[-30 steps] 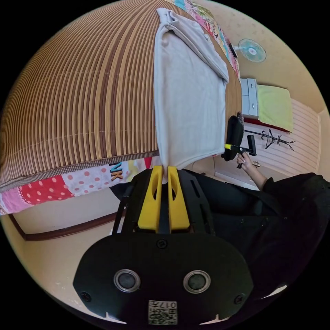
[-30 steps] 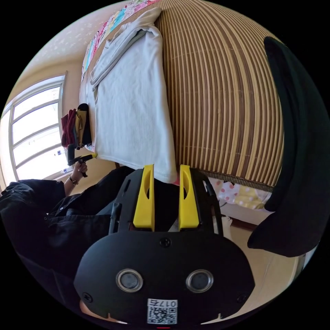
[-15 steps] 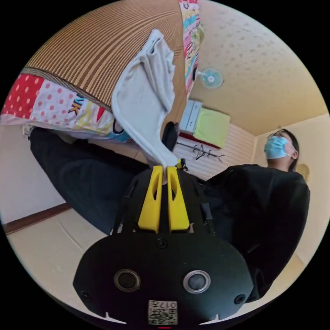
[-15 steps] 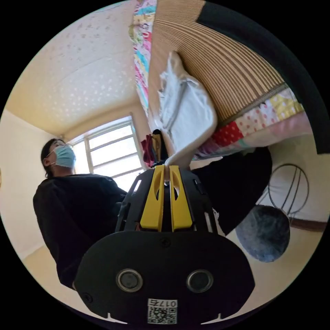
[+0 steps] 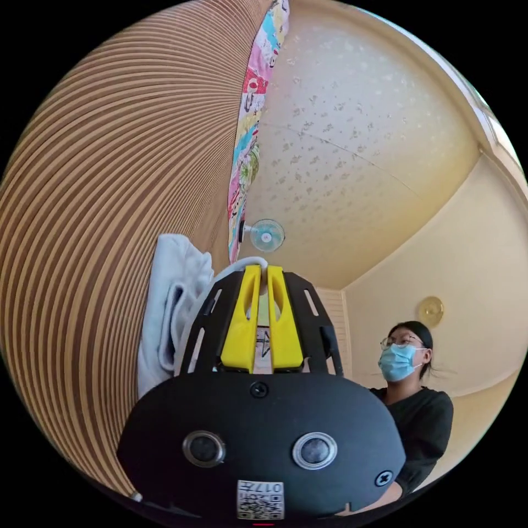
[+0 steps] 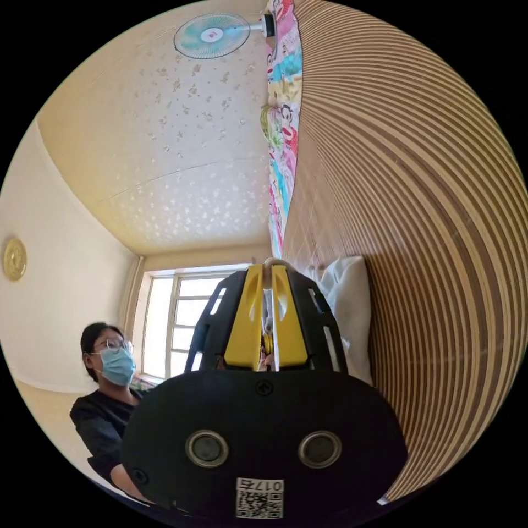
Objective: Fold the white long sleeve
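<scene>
— White cotton, is it? Where does the white long-sleeved garment (image 5: 173, 308) lie?

— Bunched on the brown-and-tan striped slatted mat (image 5: 99, 220), partly behind the left black gripper with yellow jaws (image 5: 263, 270). A thin white edge of it curves up to the jaw tips.

— So those jaws hold it?

— They stand nearly together, a sliver of white cloth pinched at the tips.

— And the right black gripper with yellow jaws (image 6: 267, 268)?

— The same — jaws almost closed on a strip of white fabric, the garment's bulk (image 6: 346, 308) on the mat (image 6: 429, 209) just beside.

— Anything else?

— A person in a black top (image 5: 421, 407), a blue wall fan (image 6: 209, 36), and a patchwork cartoon-print quilt (image 6: 280, 132) edging the mat.
</scene>
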Motion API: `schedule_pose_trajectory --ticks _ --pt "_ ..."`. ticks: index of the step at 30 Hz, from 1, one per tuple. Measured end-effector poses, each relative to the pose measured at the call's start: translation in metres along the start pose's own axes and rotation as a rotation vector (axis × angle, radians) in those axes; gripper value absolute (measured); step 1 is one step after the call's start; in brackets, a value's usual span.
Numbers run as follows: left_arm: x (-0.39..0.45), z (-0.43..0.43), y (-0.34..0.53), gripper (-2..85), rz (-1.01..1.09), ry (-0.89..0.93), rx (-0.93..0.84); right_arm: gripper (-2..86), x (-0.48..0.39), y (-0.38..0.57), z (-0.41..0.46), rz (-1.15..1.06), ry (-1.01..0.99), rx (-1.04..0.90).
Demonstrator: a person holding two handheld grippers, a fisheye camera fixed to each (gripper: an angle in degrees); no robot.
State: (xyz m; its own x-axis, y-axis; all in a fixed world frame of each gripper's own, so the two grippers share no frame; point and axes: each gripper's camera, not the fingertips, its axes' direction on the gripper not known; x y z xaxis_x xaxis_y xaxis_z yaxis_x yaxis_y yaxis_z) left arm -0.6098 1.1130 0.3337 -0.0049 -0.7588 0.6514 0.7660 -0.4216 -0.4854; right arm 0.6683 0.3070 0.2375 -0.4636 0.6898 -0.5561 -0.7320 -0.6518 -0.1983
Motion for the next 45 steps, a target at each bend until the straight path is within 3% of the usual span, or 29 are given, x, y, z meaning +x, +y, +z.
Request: schedule_pose_trajectory --ticks 2,7,10,14,17,20,23,27,30,34,42,45 --pt "-0.008 0.014 -0.016 3.5 -0.045 -0.103 -0.001 5.2 0.007 -0.013 0.015 0.048 0.154 -0.015" --pt "0.011 0.003 0.003 11.0 0.042 -0.348 0.082 6.5 -0.026 0.0 0.037 -0.114 0.249 -0.014" --pt "0.025 -0.008 0.051 14.7 0.106 -0.508 0.05 4.0 -0.046 0.035 0.076 -0.246 0.424 -0.186" --pt "0.01 -0.009 0.113 18.1 0.067 -0.58 -0.047 2.5 -0.049 0.108 0.163 -0.408 0.693 -0.374" --pt "-0.003 0.002 0.15 17.9 0.034 -0.643 -0.108 1.6 -0.037 0.15 0.23 -0.566 0.794 -0.424" --pt "-0.011 0.018 0.167 13.6 0.01 -0.725 -0.141 0.9 0.018 0.164 0.297 -0.63 1.103 -0.51" --pt "-0.015 0.029 0.169 8.5 -0.039 -0.724 -0.157 0.6 0.049 0.177 0.327 -0.768 1.224 -0.527" --pt "0.039 0.065 0.174 5.1 0.208 -0.606 -0.207 0.5 0.041 0.167 0.324 -0.634 1.198 -0.539" --pt "0.094 0.121 0.184 5.1 0.422 -0.563 -0.307 0.5 0.02 0.169 0.261 -0.603 0.993 -0.37" --pt "0.137 0.237 0.21 5.0 0.665 -0.535 -0.441 0.6 0.027 0.175 0.187 -0.445 0.993 -0.222" --pt "0.087 0.433 0.288 7.4 0.658 -0.444 -0.832 2.2 0.066 0.198 0.032 -0.199 0.943 0.027" --pt "0.091 0.418 0.302 8.1 0.655 -0.429 -0.727 4.3 0.063 0.196 -0.004 -0.23 0.811 0.109"
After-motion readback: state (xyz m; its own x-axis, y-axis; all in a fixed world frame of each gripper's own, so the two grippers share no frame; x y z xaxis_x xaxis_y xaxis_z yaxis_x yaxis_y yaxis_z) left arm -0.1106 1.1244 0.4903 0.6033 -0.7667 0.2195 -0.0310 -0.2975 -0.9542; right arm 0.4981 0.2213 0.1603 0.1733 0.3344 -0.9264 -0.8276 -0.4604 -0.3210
